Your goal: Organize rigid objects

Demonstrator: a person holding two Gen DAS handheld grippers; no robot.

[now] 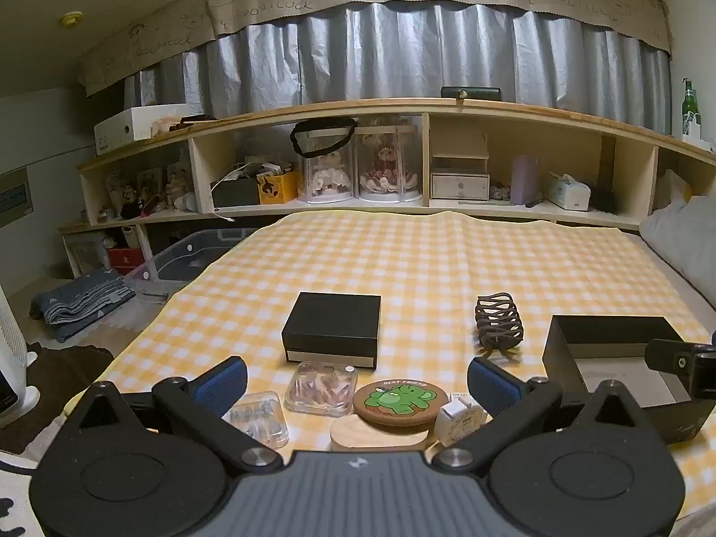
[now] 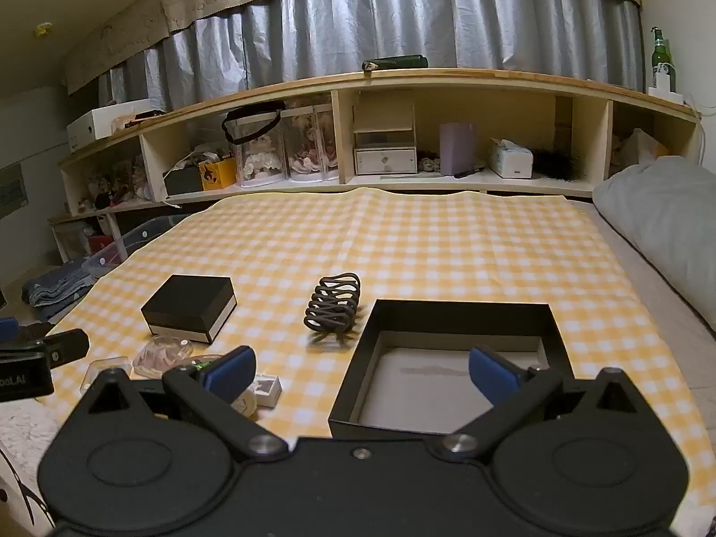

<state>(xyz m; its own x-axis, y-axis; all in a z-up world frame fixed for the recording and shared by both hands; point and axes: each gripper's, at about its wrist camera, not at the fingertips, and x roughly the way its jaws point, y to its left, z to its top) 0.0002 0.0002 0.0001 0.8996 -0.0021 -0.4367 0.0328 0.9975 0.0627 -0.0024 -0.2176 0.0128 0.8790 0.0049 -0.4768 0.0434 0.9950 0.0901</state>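
Both grippers spread wide and empty, low over the yellow checked cloth.

The left gripper has its 2 blue pads apart above a wooden disc, a cork coaster with a green figure, 2 clear cases and a small white box. Beyond stand a closed black box and a dark wire holder. The right gripper hangs parted over the near rim of the open black tray.
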